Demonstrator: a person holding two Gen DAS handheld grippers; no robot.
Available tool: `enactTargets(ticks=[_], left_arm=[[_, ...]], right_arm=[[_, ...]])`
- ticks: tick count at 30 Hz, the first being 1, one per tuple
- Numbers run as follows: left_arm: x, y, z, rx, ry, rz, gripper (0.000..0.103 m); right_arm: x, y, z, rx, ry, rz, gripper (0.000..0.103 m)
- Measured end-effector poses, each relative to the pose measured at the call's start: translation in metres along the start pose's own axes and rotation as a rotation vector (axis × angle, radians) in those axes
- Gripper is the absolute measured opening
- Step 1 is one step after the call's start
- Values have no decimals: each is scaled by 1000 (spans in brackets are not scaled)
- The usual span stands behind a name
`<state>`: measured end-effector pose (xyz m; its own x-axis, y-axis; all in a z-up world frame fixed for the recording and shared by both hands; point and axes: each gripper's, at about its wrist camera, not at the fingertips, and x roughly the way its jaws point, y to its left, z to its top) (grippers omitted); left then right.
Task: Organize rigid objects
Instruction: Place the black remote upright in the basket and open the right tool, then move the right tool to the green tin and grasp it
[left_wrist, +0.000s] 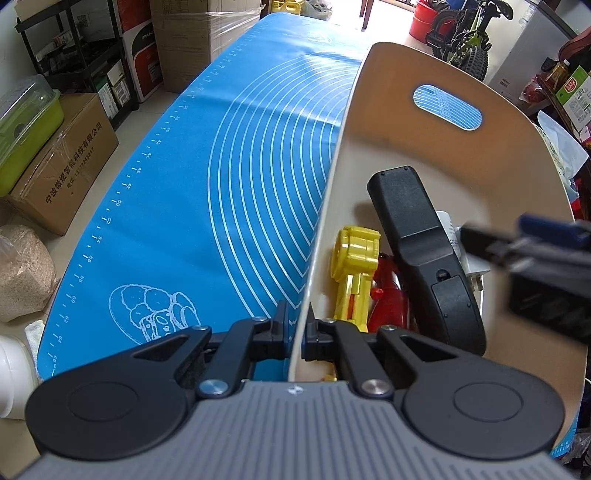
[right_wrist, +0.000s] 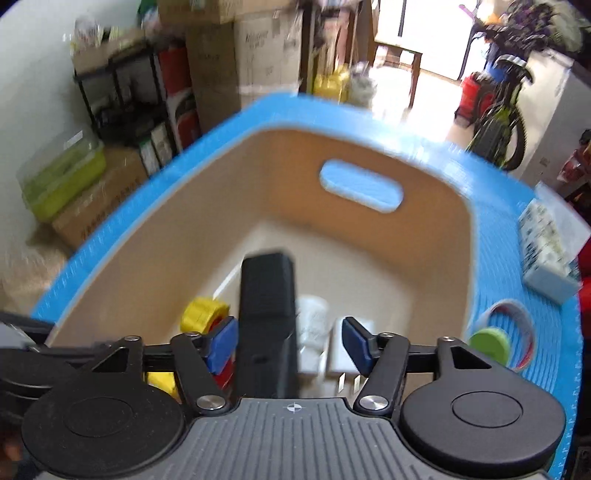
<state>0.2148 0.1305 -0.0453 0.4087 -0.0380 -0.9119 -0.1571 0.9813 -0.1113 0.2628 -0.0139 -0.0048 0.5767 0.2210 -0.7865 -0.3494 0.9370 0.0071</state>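
A beige bin (left_wrist: 369, 122) with a handle slot stands on the blue mat (left_wrist: 221, 184). My left gripper (left_wrist: 298, 332) is shut on the bin's left wall. Inside lie a black remote (left_wrist: 424, 251), a yellow toy (left_wrist: 354, 266), a red toy (left_wrist: 388, 299) and a white charger (left_wrist: 469, 254). In the right wrist view my right gripper (right_wrist: 290, 343) is open over the bin (right_wrist: 177, 206), its blue pads either side of the remote (right_wrist: 267, 295) without touching it. The yellow toy (right_wrist: 203, 314) and white charger (right_wrist: 314, 325) lie beside the remote. The right gripper also shows in the left wrist view (left_wrist: 524, 247).
A tissue pack (right_wrist: 546, 254), a tape roll (right_wrist: 513, 325) and a green lid (right_wrist: 489, 345) lie on the mat right of the bin. Cardboard boxes (left_wrist: 62, 166), shelving and a bicycle (left_wrist: 469, 33) surround the table.
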Motion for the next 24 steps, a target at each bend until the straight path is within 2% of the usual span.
enactTargets(ticks=[6,11,18,24], left_arm=[[0,-2,0,1,0,2,7],[0,-2,0,1,0,3,7],[0,-2,0,-2,1,0,7],[0,-2,0,-2,1,-1,7]], right_arm=[[-38,-30,5,39,-154,-56,76],[-53,-70,1,91,-202,-134,82],[-33,-130,-21,208,-160,-238,82],[1,-148,-42,218,-108,-234,82]])
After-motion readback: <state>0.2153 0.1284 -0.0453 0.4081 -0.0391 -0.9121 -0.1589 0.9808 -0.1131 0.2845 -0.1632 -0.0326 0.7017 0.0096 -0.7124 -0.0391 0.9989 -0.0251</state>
